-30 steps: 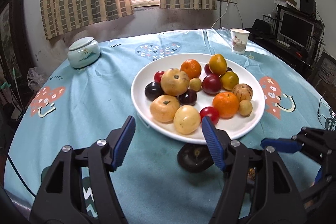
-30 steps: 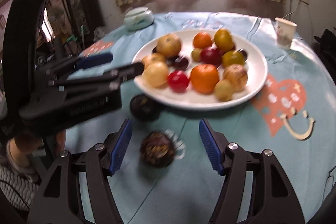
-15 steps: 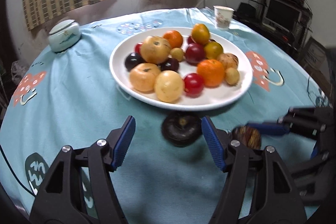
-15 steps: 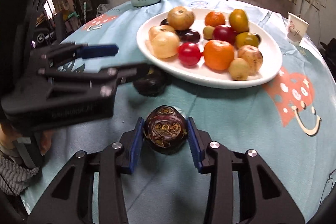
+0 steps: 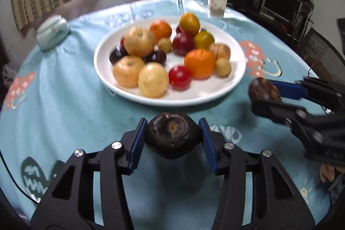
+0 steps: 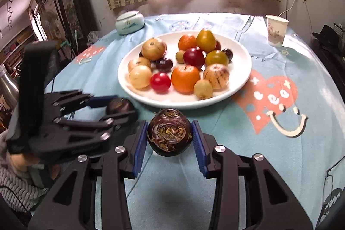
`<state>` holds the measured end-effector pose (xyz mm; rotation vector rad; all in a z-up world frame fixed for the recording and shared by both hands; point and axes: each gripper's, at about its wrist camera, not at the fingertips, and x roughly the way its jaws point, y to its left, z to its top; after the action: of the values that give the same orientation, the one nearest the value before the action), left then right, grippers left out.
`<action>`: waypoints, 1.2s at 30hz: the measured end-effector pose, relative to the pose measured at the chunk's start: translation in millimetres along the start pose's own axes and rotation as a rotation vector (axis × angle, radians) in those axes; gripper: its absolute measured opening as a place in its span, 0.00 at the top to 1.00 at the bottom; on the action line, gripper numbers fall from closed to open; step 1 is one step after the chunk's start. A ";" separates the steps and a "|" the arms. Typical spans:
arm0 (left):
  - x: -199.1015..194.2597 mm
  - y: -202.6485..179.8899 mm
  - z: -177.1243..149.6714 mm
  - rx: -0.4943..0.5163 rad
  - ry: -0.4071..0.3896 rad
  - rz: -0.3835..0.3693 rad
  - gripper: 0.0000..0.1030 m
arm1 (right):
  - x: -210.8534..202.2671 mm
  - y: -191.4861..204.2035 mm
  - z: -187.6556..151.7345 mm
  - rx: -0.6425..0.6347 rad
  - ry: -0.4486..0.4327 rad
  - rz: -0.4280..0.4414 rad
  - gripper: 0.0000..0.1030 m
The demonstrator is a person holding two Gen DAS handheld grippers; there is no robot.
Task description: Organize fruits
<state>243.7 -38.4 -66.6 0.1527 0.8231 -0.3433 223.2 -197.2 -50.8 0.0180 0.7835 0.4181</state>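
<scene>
In the left wrist view, the left gripper sits at lower centre, its jaws closing on a dark round fruit that lies between the blue pads on the blue tablecloth, just below the white plate of mixed fruit at centre. At the right edge, the right gripper grips a second dark fruit. In the right wrist view, that fruit shows clamped between the pads at lower centre, apparently clear of the cloth. The step in hand looks like picking up the two loose fruits. Next, each likely needs carrying over the plate's near rim to a free spot, the bare patch at the front seeming easiest, without knocking the piled fruit.
</scene>
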 end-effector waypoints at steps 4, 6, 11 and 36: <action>-2.7 5.0 39.5 -0.008 -0.070 0.049 0.51 | 13.5 -9.9 37.1 0.008 -0.050 -0.050 0.60; 14.7 9.1 58.3 -0.012 -0.060 0.065 0.50 | 31.9 -12.5 54.6 -0.014 -0.036 -0.093 0.60; 33.4 26.0 72.2 -0.081 -0.095 0.082 0.27 | 61.5 -31.0 72.8 0.027 -0.044 -0.146 0.51; -36.7 20.0 0.1 -0.198 -0.115 0.151 0.02 | -20.5 -1.5 0.9 0.105 -0.118 -0.159 0.01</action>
<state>227.9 -11.0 -39.5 0.0101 0.7221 -0.1261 211.4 -206.1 -36.4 0.0778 0.6840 0.2231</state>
